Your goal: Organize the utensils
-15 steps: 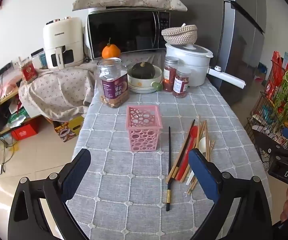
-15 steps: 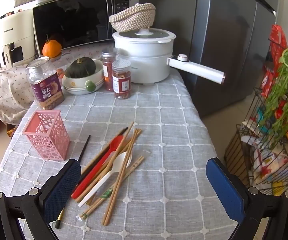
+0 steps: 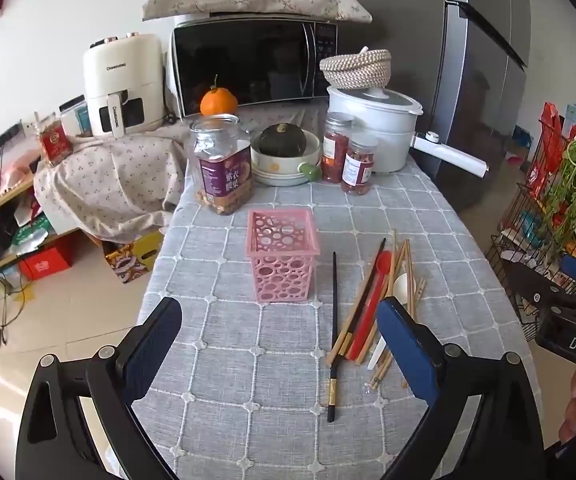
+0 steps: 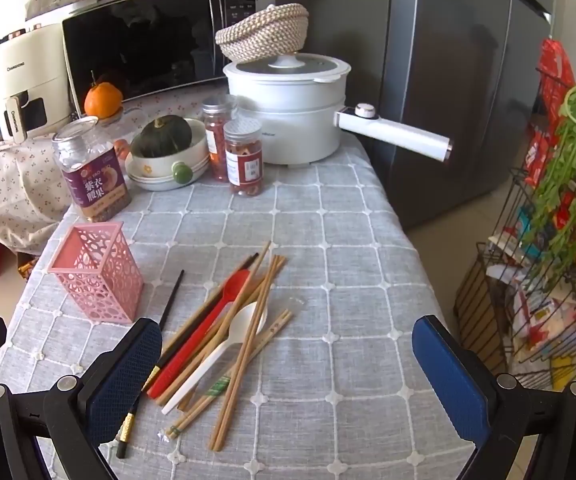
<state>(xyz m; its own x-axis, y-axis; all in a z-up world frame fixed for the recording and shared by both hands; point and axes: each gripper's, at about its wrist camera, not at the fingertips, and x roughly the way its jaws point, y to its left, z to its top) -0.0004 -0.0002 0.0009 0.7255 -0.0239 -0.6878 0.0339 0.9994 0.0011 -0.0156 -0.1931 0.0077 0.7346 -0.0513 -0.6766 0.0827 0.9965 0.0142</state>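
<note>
A pink perforated utensil holder (image 3: 282, 254) stands upright and empty on the grey checked tablecloth (image 3: 247, 368); it also shows in the right wrist view (image 4: 97, 270). To its right lies a loose pile of wooden chopsticks (image 4: 247, 332), a red spoon (image 4: 203, 328), a white spoon (image 4: 223, 354) and a black chopstick (image 3: 333, 328). My left gripper (image 3: 281, 356) is open and empty, near the table's front edge. My right gripper (image 4: 288, 376) is open and empty, above the pile's near end.
At the table's back stand a nut jar (image 3: 223, 168), a bowl with a green squash (image 3: 283, 152), two red spice jars (image 3: 348, 160), a white pot with a long handle (image 4: 396, 132) and a microwave (image 3: 255, 64). A wire rack with greens (image 4: 548, 280) stands right of the table.
Both grippers have moved very slightly forward over the table. Nothing on the table has moved.
</note>
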